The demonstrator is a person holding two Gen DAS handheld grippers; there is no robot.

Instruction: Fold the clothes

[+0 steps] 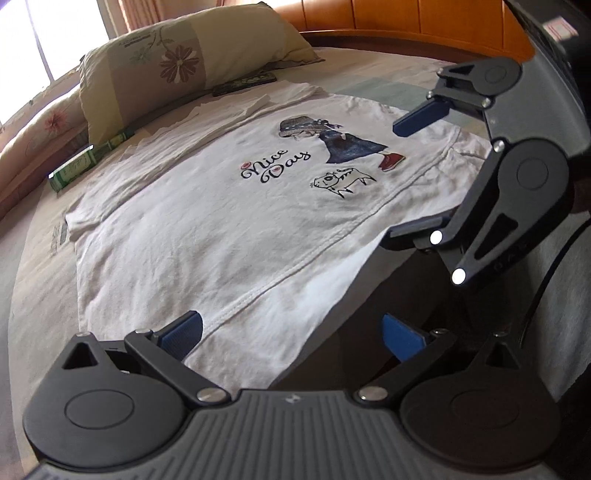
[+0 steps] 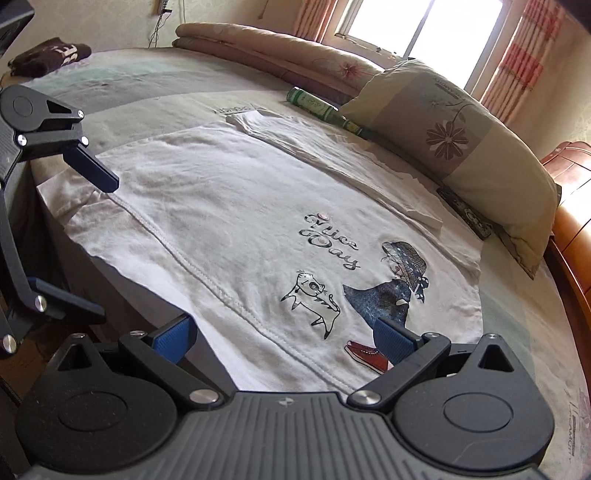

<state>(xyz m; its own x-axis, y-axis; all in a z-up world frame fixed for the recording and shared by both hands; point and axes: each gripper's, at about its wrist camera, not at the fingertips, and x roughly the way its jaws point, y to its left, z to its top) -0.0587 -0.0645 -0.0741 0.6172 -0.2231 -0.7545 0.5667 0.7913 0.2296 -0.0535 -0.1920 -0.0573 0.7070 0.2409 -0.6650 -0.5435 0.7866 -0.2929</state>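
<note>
room: bedroom, daylit window with pink checked curtains point(image 2: 524, 48), wooden headboard point(image 1: 406, 22)
bed point(image 1: 33, 295): pale patterned sheet, carries everything
left gripper point(image 1: 291, 334): fingers spread wide, nothing held; the left blue pad point(image 1: 183, 336) lies over the near hem of the shirt, the right pad sits past the hanging hem, over the dark gap off the bed; contact with the cloth cannot be told
right gripper point(image 2: 284, 338): fingers spread wide, nothing held; the right blue pad point(image 2: 395, 339) sits over the printed red shoe, the left pad is off the bed edge; contact cannot be told
both grippers: side by side along the same hem edge, each visible in the other's view, right gripper to the right in the left wrist view
white T-shirt point(image 1: 207, 221): spread flat on the bed, print up, hem edge draped slightly over the near bed side; far sleeve area folded in toward the body
print point(image 2: 369, 273): "Nice Day" lettering, girl in hat and blue dress, small cat
pillow point(image 1: 177, 62): flower pattern, beyond the shirt by the headboard
green box point(image 1: 74, 170): long, on the bed just beside the pillow, near the shirt's far edge
dark flat object point(image 1: 243, 84): partly under the pillow edge, too blurred to identify
folded quilt point(image 2: 266, 48): along the far bed side by the window
dark garment point(image 2: 48, 55): bunched at the far bed corner, well apart from the shirt
</note>
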